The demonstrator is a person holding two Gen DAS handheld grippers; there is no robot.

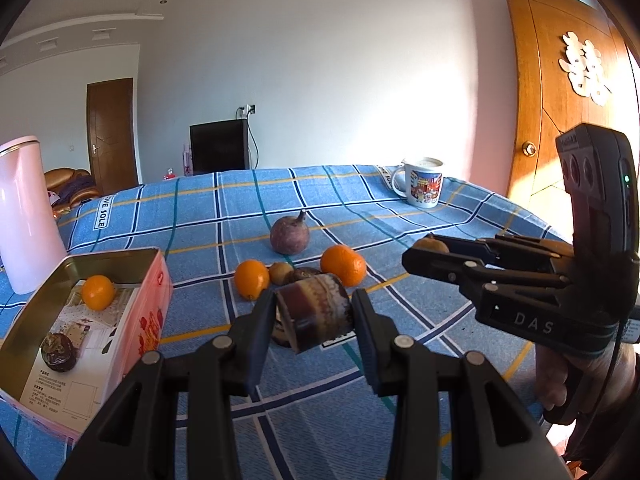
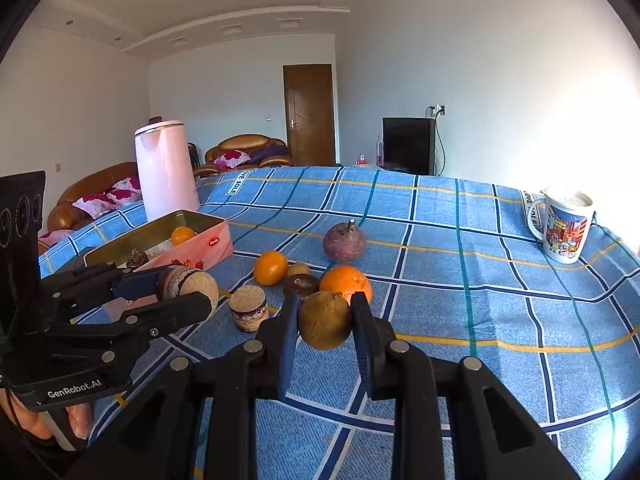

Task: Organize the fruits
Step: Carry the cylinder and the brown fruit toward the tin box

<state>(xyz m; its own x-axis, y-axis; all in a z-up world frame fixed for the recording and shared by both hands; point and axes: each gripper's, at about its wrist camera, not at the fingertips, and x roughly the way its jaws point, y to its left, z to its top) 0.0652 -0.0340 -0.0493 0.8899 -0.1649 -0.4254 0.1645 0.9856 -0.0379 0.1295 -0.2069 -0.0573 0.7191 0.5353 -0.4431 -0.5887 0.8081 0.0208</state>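
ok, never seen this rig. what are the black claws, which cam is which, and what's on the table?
There is no robot arm. A person holds a two-finger clamp in each hand, and a fisheye camera on each one looks out along its fingers.

The left wrist picture shows the left tool shut on a dark brown, cylindrical chunk, with the right tool off to the side. The right wrist picture shows the right tool shut on a small brown round fruit.

On the blue checked cloth lie two oranges, a purplish round fruit, a few smaller brown pieces, a printed mug and a pink kettle. An open pink tin already holds an orange and a dark round piece.
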